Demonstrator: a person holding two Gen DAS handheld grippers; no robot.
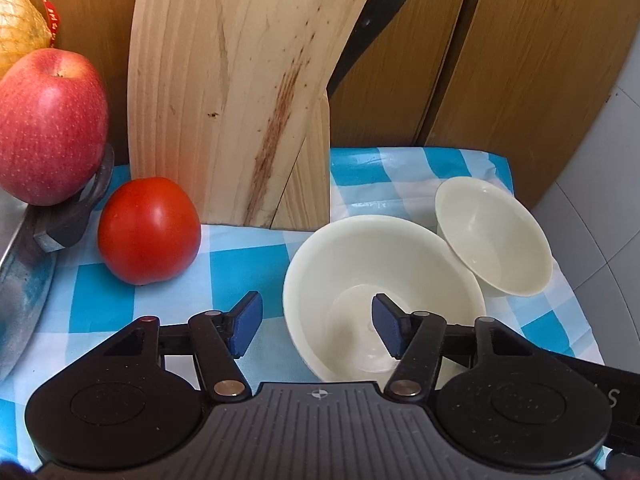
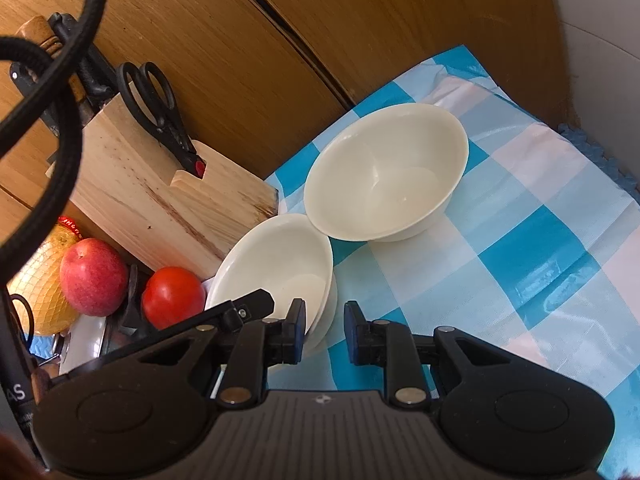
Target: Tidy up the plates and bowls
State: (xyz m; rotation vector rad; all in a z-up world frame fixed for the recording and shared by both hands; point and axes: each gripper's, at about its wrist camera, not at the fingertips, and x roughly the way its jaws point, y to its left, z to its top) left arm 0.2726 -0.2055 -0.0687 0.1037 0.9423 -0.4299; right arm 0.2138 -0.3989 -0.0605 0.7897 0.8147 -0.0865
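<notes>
Two cream bowls sit on a blue-and-white checked cloth [image 1: 160, 312]. The near bowl [image 1: 340, 264] [image 2: 276, 264] stands upright. The far bowl [image 1: 496, 236] [image 2: 384, 176] is tilted and touches the near one's rim. My left gripper [image 1: 318, 326] is open and straddles the near bowl's left wall, with one blue pad outside it and the other inside over the bottom. Neither pad presses on the wall. My right gripper [image 2: 325, 332] has its jaws only a narrow gap apart at the near bowl's right edge. Cloth shows between that rim and the right pad.
A tomato [image 1: 149, 230] lies left of the near bowl. Beyond it are an apple [image 1: 50, 126], a netted fruit [image 1: 20, 28] and a metal pan [image 1: 24, 280]. Wooden cutting boards [image 1: 236, 92] lean on the wall behind, with scissors [image 2: 160, 108]. A black cable [image 2: 48, 92] hangs at upper left.
</notes>
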